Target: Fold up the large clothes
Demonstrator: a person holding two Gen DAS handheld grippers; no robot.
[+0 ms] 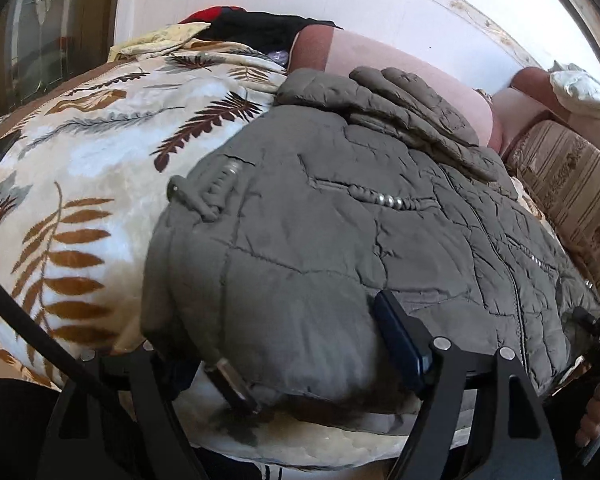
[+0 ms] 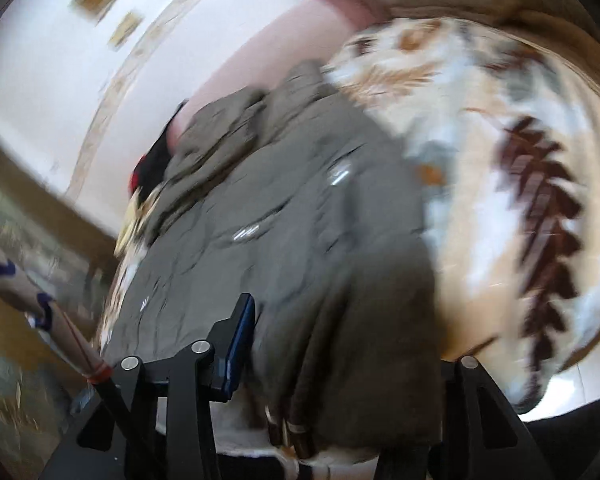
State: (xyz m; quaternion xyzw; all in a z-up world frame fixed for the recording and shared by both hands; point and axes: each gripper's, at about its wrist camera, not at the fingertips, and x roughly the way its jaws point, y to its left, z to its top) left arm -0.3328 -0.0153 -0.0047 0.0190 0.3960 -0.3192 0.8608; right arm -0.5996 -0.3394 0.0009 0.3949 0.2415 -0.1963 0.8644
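grey quilted jacket (image 1: 340, 220) lies rumpled on leaf-print blanket (image 1: 80, 152).

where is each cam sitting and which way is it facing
Left wrist: on the left hand-held gripper, looking down over the grey-green quilted puffer jacket on the leaf-print fleece blanket; a hand shows at the right edge.
Right wrist: on the right hand-held gripper, blurred, facing the same jacket.
Shared: jacket, blanket.

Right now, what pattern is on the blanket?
Brown feathery leaves on cream blanket; left wrist view is clearest.
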